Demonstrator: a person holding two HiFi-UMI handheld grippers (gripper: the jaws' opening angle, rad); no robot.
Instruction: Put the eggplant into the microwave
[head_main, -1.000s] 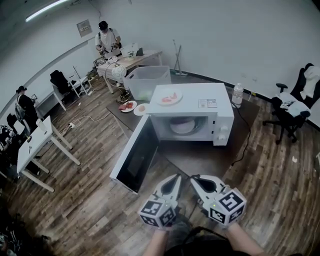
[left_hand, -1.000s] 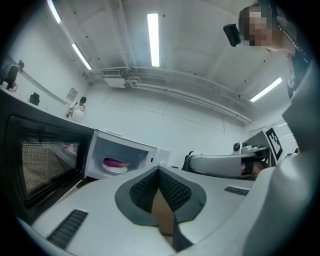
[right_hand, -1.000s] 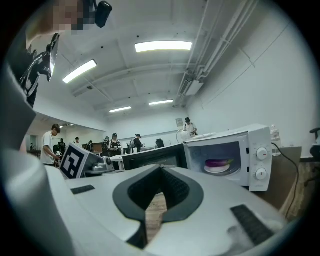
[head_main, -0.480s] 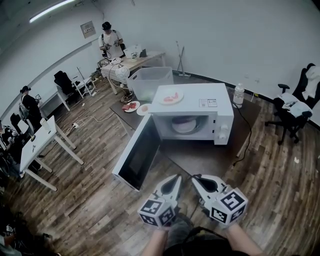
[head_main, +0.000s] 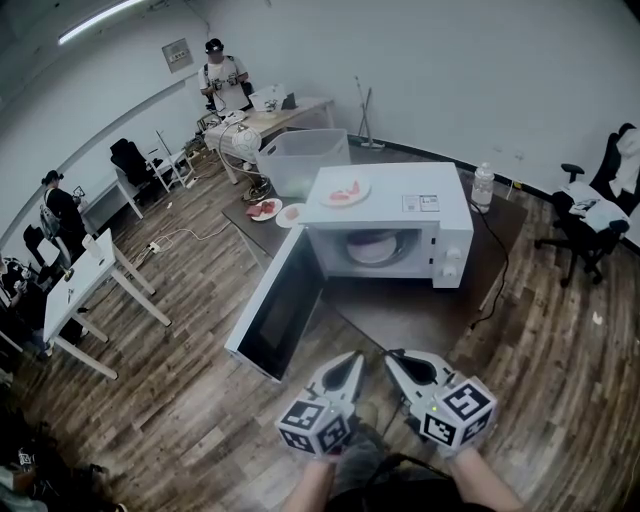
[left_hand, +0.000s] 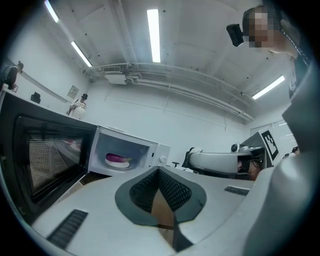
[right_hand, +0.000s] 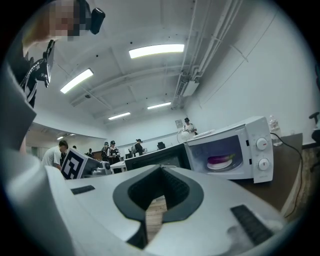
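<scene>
The white microwave (head_main: 385, 195) stands on a low brown table with its door (head_main: 280, 315) swung wide open to the left. Inside, the purple eggplant (head_main: 372, 246) lies on a white plate; it also shows in the left gripper view (left_hand: 117, 158) and the right gripper view (right_hand: 220, 160). My left gripper (head_main: 352, 358) and right gripper (head_main: 392, 358) are side by side near my body, well short of the microwave. Both point toward it, shut and holding nothing. Each gripper's own view shows its jaws meeting at the tips, the left gripper (left_hand: 159, 169) and the right gripper (right_hand: 161, 168).
A plate of pink food (head_main: 345, 192) sits on top of the microwave. Two small plates (head_main: 262, 209) and a clear plastic bin (head_main: 305, 160) are behind its left side, a water bottle (head_main: 482, 186) behind its right. A black cord (head_main: 495, 280) hangs off the table's right edge. An office chair (head_main: 590, 215) stands far right.
The head view has drifted slightly. Both grippers stay in place, shut, and the eggplant and door have not moved.
</scene>
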